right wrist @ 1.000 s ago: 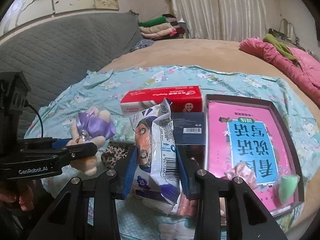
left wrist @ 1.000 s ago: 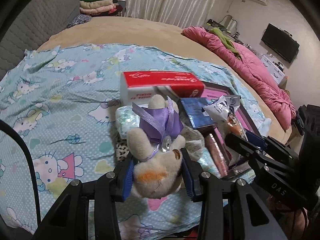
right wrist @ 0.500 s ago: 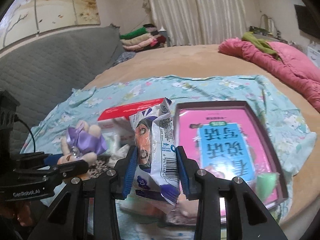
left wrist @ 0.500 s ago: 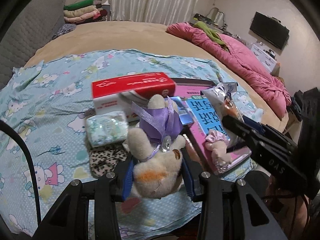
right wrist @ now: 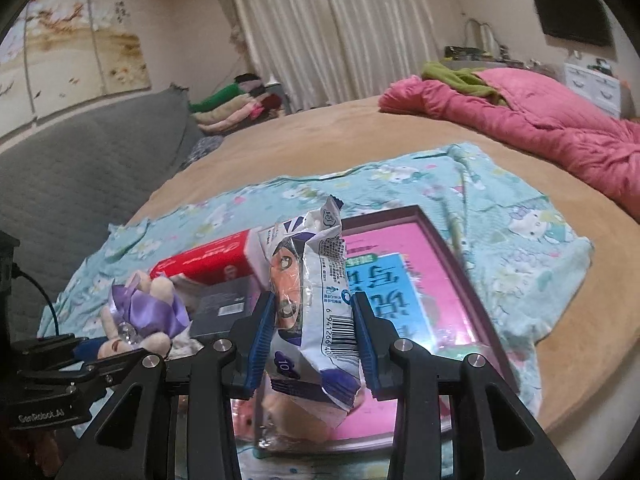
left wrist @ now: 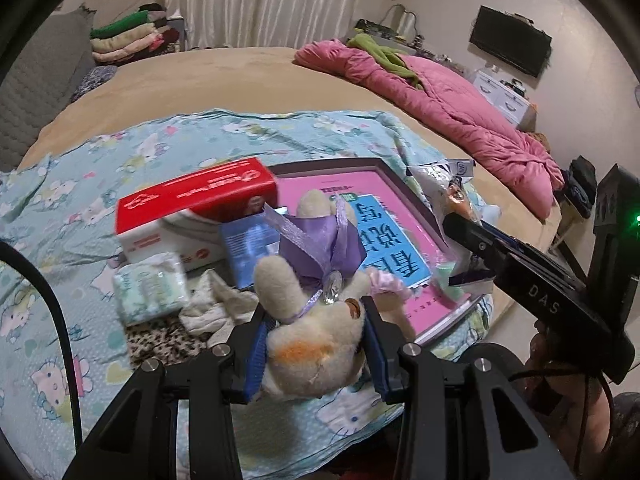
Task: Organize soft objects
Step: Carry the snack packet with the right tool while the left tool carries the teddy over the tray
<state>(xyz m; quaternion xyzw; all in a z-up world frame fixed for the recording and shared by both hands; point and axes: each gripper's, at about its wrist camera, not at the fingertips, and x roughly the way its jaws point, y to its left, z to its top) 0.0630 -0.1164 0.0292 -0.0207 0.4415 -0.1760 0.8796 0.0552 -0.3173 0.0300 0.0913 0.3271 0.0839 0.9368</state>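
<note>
My left gripper [left wrist: 316, 344] is shut on a beige plush toy [left wrist: 312, 344] with a purple ribbon bow, held above the blue Hello Kitty sheet [left wrist: 80, 208]. The toy also shows in the right wrist view [right wrist: 144, 316]. My right gripper [right wrist: 314, 336] is shut on a white and blue snack packet [right wrist: 316, 300], held above a pink book in a dark frame [right wrist: 416, 272]. In the left wrist view the right gripper [left wrist: 472, 232] sits at the right with the packet [left wrist: 448, 184].
On the sheet lie a red and white tissue box [left wrist: 192, 208], a dark blue box [left wrist: 248, 248], a small tissue pack [left wrist: 148, 288], a white cloth [left wrist: 216, 304] and a leopard-print cloth [left wrist: 164, 340]. A pink quilt [left wrist: 440, 96] lies at the far right. Folded clothes [left wrist: 128, 40] are stacked at the back.
Both grippers have risen and pulled back from the pile, keeping their hold on the toy and the packet. The views have tilted up, so more of the room shows.
</note>
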